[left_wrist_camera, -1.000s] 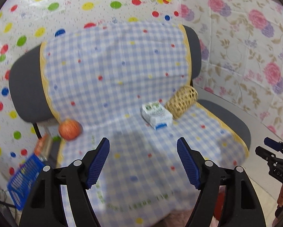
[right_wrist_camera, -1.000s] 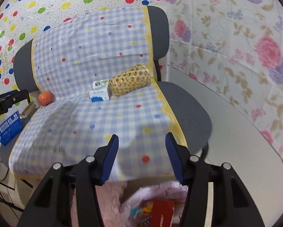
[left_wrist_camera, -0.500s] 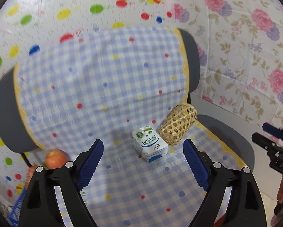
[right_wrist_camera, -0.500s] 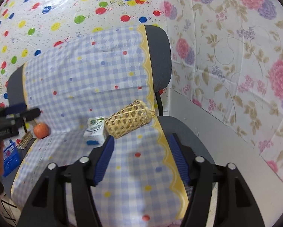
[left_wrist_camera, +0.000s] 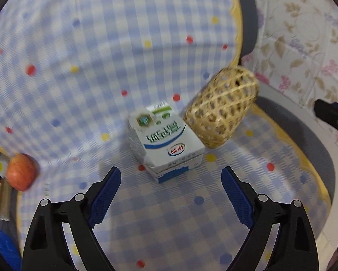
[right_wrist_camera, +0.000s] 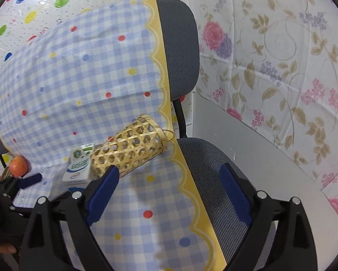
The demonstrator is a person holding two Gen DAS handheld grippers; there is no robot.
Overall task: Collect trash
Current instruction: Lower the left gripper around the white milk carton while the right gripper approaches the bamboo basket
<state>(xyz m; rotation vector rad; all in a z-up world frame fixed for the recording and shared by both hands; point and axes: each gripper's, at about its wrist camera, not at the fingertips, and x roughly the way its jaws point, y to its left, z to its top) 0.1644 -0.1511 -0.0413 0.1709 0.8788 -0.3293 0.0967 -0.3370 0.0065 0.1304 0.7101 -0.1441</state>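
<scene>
A white, blue and green milk carton (left_wrist_camera: 166,142) lies on the checked cloth of the chair seat (left_wrist_camera: 146,225), also visible in the right wrist view (right_wrist_camera: 78,166). My left gripper (left_wrist_camera: 170,180) is open and empty, just in front of the carton, which sits between and slightly beyond its fingertips. My right gripper (right_wrist_camera: 169,180) is open and empty, above the seat's right side, in front of the woven bamboo basket (right_wrist_camera: 128,149).
The bamboo basket (left_wrist_camera: 223,108) lies on its side touching the carton's right. An apple (left_wrist_camera: 21,175) rests at the seat's left edge. The chair backrest (right_wrist_camera: 175,52) stands behind. Flowered wall covering (right_wrist_camera: 281,67) is on the right.
Both grippers have moved forward and closer to the seat. The carton now looms large just ahead of my left fingertips; the basket is nearer my right gripper. Both stay open.
</scene>
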